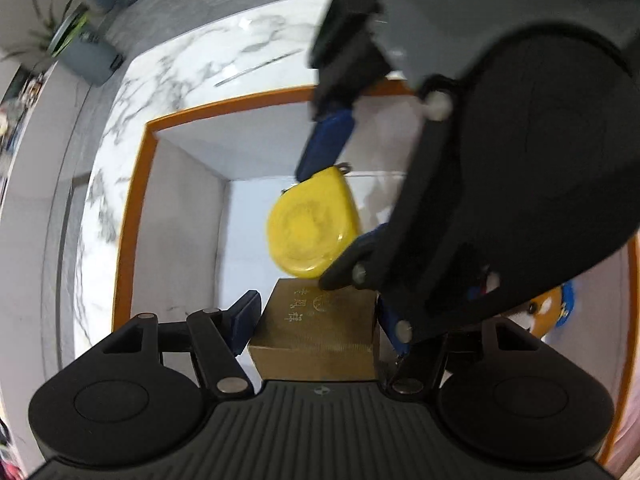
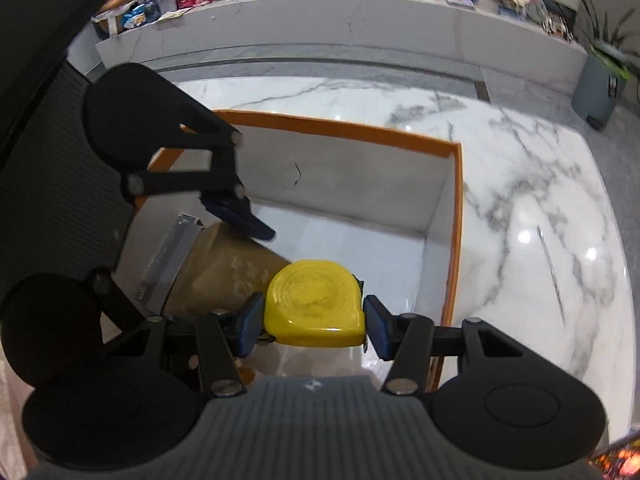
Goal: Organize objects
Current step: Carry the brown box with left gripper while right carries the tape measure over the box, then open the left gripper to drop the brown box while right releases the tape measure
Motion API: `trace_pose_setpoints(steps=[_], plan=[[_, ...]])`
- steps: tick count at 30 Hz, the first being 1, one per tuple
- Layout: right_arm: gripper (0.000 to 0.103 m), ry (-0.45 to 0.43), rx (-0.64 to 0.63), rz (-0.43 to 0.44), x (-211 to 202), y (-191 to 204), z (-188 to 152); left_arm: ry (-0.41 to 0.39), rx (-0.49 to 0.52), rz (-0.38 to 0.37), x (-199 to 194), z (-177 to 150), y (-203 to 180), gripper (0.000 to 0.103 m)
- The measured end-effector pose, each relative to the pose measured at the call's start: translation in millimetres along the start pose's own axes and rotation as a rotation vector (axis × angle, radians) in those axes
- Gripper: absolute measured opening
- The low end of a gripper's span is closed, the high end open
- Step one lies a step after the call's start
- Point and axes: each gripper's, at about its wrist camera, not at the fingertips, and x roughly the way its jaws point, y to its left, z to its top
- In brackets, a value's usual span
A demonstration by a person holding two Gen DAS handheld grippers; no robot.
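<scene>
A yellow tape measure (image 2: pixel 314 304) sits between the blue pads of my right gripper (image 2: pixel 314 326), which is shut on it and holds it over the inside of an orange-rimmed white box (image 2: pixel 340 125). The tape measure also shows in the left wrist view (image 1: pixel 310 230), held by the right gripper (image 1: pixel 340 200). My left gripper (image 1: pixel 316 318) has its pads on both sides of a gold box (image 1: pixel 316 332), which is down inside the white box (image 1: pixel 132 220). The gold box shows in the right wrist view (image 2: pixel 224 270), with one left gripper finger (image 2: pixel 240 212) above it.
The white box stands on a white marble floor (image 2: pixel 520 200). A plush toy (image 1: pixel 550 312) lies in the box at the right. A grey planter (image 2: pixel 598 88) stands at the far right, and a low marble ledge (image 2: pixel 320 12) with clutter runs along the back.
</scene>
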Motion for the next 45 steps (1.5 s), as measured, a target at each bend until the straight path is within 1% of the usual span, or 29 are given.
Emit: trace_pose_setpoints(steps=[2,4,6,9,12,15,19,22,24,26,28,30,35,40,43,45], plan=[[0.056,0.003,-0.013,-0.005,2.4,1.4,1.6,0.017,0.019,0.000,3.9,0.7,-2.7,0.074],[0.056,0.013,-0.046,-0.009,5.6,4.7,2.2,0.041,-0.005,-0.041,9.2,-0.4,-0.6,0.073],[0.056,0.020,-0.080,-0.016,8.1,8.1,2.2,0.027,-0.006,-0.021,11.2,-4.4,-0.3,0.075],[0.056,0.027,-0.106,-0.031,10.7,9.9,3.5,0.008,-0.055,-0.040,11.1,-8.3,6.4,0.075],[0.056,0.033,-0.121,-0.030,11.0,9.8,4.2,-0.041,-0.082,-0.032,2.3,-13.5,8.9,0.075],[0.056,0.042,-0.181,-0.040,11.0,12.0,3.1,-0.084,-0.105,-0.033,-9.4,-20.2,10.5,0.075],[0.056,0.048,-0.320,-0.082,9.3,20.5,2.5,-0.137,-0.159,-0.033,-24.1,-31.5,12.6,0.075],[0.056,0.067,-0.476,-0.138,15.7,32.6,0.0,-0.169,-0.236,-0.016,-36.2,-44.1,15.0,0.075],[0.056,0.087,-0.589,-0.152,22.4,41.0,-2.9,-0.181,-0.302,0.004,-49.1,-46.3,18.8,0.075],[0.056,0.110,-0.660,-0.156,29.4,46.2,-4.7,-0.188,-0.373,0.020,-57.9,-53.8,19.1,0.074],[0.056,0.129,-0.711,-0.164,36.0,48.2,-6.8,-0.215,-0.425,0.032,-66.6,-61.3,20.4,0.074],[0.056,0.144,-0.718,-0.164,41.1,48.2,-7.3,-0.242,-0.455,0.041,-73.6,-63.7,25.3,0.074],[0.056,0.153,-0.647,-0.066,39.0,49.8,-6.3,-0.296,-0.495,0.056,-95.4,-70.7,24.7,0.074],[0.056,0.186,-0.628,-0.048,39.9,49.4,-8.9,-0.310,-0.510,0.079,-92.0,-75.0,25.6,0.074],[0.056,0.218,-0.601,-0.055,45.0,46.5,-8.6,-0.326,-0.551,0.086,-92.1,-83.0,28.4,0.074],[0.056,0.228,-0.574,-0.033,47.3,44.2,-7.3,-0.339,-0.584,0.088,-94.8,-88.4,30.9,0.074]])
